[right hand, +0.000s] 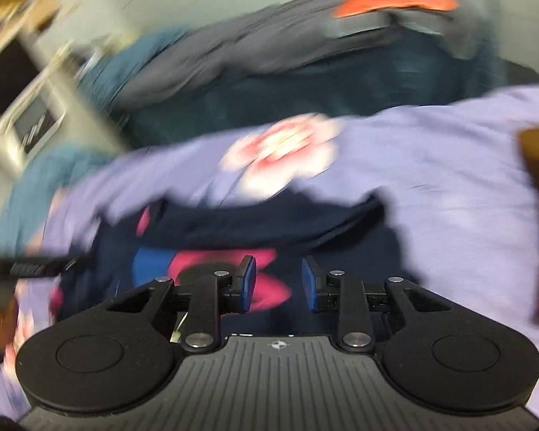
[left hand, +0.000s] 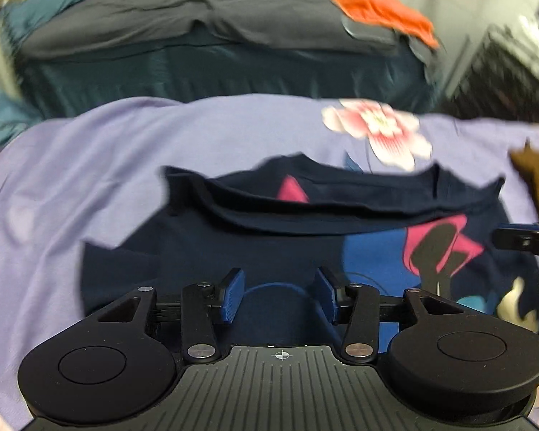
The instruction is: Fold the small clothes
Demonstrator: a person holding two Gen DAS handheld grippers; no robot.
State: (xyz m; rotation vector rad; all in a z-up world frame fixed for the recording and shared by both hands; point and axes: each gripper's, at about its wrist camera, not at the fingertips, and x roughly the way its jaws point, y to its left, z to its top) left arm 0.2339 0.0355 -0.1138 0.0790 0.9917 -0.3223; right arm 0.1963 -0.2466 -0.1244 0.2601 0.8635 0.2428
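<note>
A small navy T-shirt with a blue and pink print lies on the lilac flowered sheet, its far edge folded over toward me. My left gripper hovers over the shirt's near part, jaws open wide, nothing between the blue pads. In the right wrist view the same navy shirt lies blurred under my right gripper, whose jaws stand apart with only the print behind them. The right gripper's tip pokes in at the left view's right edge; the left gripper's tip shows at the right view's left edge.
Beyond the sheet lie a dark teal cover and a grey pillow with an orange garment on it. A brown cloth sits at the sheet's right side. Furniture and a wall stand behind.
</note>
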